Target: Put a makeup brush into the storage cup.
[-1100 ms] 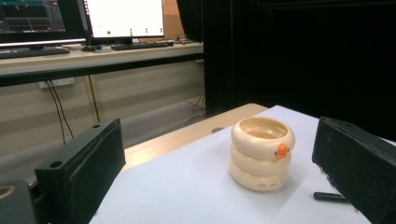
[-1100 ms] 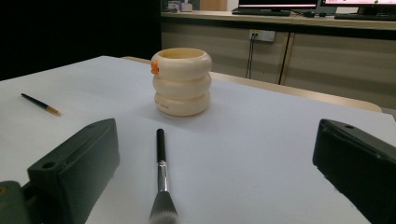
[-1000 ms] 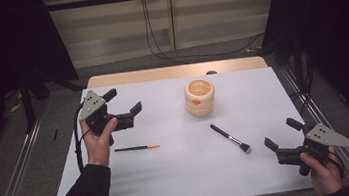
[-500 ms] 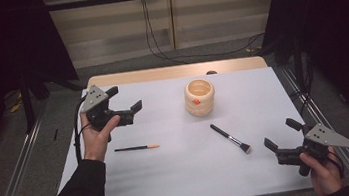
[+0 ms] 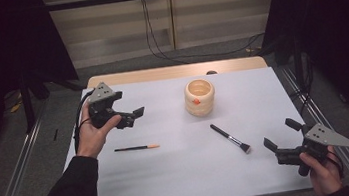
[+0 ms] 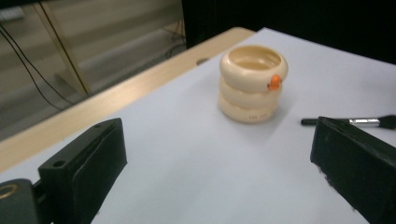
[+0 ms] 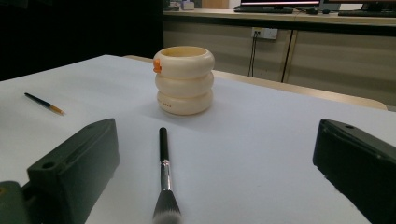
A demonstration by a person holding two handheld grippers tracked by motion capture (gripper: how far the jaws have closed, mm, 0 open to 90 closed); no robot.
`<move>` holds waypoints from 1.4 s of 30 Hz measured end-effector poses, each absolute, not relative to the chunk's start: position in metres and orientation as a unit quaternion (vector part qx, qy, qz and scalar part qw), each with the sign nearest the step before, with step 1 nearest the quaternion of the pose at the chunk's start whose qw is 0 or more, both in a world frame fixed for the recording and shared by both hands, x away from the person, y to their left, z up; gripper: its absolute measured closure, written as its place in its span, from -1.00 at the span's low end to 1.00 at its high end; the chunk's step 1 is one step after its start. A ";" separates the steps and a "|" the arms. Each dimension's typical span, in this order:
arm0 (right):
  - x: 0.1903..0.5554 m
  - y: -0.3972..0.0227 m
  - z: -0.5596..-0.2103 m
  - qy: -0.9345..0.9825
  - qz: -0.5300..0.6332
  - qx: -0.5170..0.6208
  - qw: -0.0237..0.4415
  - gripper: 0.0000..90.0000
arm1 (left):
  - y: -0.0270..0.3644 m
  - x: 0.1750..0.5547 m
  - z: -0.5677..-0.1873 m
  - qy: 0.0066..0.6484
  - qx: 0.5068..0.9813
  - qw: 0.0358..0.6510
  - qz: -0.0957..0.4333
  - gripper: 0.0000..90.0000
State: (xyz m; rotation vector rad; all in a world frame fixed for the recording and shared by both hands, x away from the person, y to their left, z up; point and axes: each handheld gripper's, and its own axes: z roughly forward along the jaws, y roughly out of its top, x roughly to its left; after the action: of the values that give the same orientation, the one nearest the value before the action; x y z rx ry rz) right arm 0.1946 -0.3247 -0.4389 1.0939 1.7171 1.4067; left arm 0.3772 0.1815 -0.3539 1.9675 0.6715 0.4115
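A cream ribbed cup [image 5: 199, 97] with a small orange knob stands upright at the middle back of the white table. A black-handled makeup brush [image 5: 230, 138] lies to its front right, and a thin dark brush with an orange tip [image 5: 137, 148] lies to its front left. My left gripper [image 5: 132, 117] is held above the table's left side, open and empty, facing the cup [image 6: 252, 84]. Low at the front right corner, my right gripper [image 5: 281, 134] is open and empty; the makeup brush [image 7: 163, 177] lies between its jaws' line of sight, with the cup [image 7: 184, 80] beyond.
A white sheet [image 5: 182, 177] covers the table, with a wooden strip [image 5: 174, 72] along the far edge. Metal rails [image 5: 16, 178] run along the floor at both sides. Cables hang at the back wall [image 5: 154, 35].
My left gripper has shifted slightly right and turned towards the cup, with the hand rolled under it. The right gripper and the objects have not moved.
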 end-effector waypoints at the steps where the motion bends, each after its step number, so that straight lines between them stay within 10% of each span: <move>1: 0.194 -0.325 -0.439 0.657 0.538 0.418 0.324 -1.00 | 0.181 0.377 -0.355 0.277 0.815 0.481 0.165 -0.92; 42: 0.195 -0.324 -0.439 0.650 0.537 0.424 0.330 -1.00 | 0.151 0.396 -0.408 0.226 0.950 0.216 0.019 -0.82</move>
State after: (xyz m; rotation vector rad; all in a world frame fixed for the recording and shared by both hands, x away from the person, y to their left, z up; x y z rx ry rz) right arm 0.1953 -0.3239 -0.4389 1.1095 1.7015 1.4046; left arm 0.3963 0.1506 -0.4079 2.6316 0.6265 0.0535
